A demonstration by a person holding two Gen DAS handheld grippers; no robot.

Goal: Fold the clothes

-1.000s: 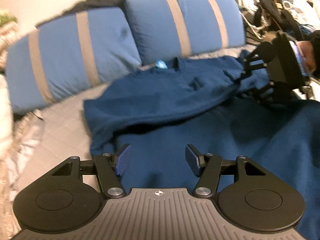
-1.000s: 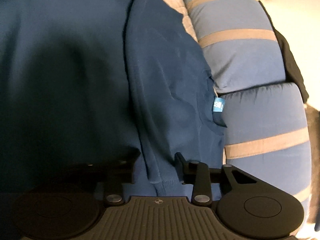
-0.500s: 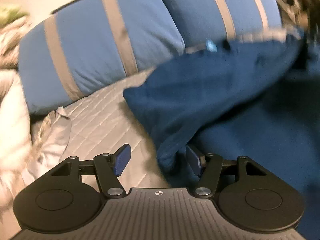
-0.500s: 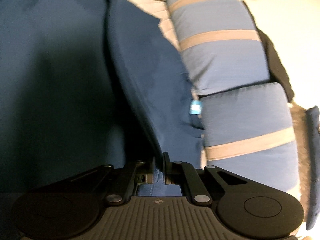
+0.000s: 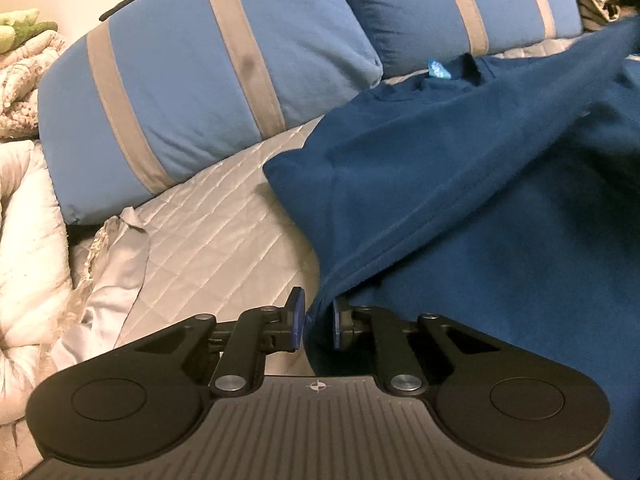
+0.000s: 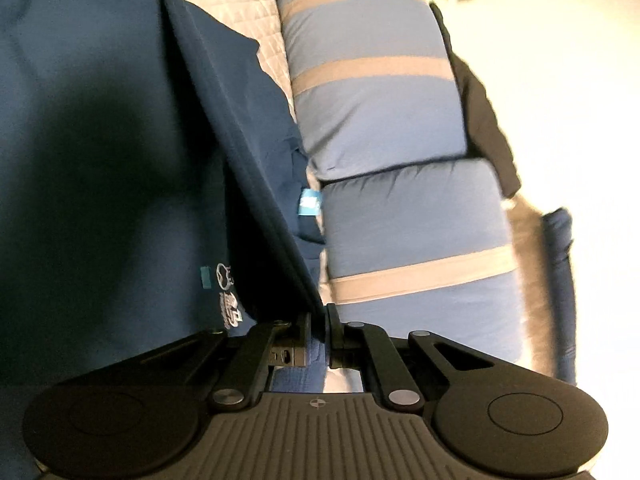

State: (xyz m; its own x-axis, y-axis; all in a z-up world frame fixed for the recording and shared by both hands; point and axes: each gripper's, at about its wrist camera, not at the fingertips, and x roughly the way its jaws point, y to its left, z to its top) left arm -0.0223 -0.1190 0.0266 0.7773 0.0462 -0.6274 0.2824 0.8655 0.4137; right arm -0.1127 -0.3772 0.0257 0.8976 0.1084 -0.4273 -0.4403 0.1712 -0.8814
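A second ago the left gripper (image 5: 316, 322) stood wide open over the middle of the blue shirt (image 5: 460, 184); now it sits at the shirt's edge near the bare grey quilt (image 5: 208, 216), and its fingers (image 5: 297, 320) are closing with a fold of the blue cloth between them, the pads touching it on both sides. The right gripper (image 6: 318, 334), half open around the cloth a second ago, is now closed tight on a ridge of the shirt (image 6: 100, 140), and that ridge runs taut from its fingers (image 6: 333, 330) up and away. A white printed logo (image 6: 228, 296) on the shirt has come into the right wrist view, just left of the grip. The shirt lies spread on the bed, its collar with a light blue tag (image 5: 438, 69) next to two blue pillows with grey stripes (image 5: 192, 92). A rumpled pale blanket (image 5: 24, 216) lies at the far left of the bed. No containers are in view.
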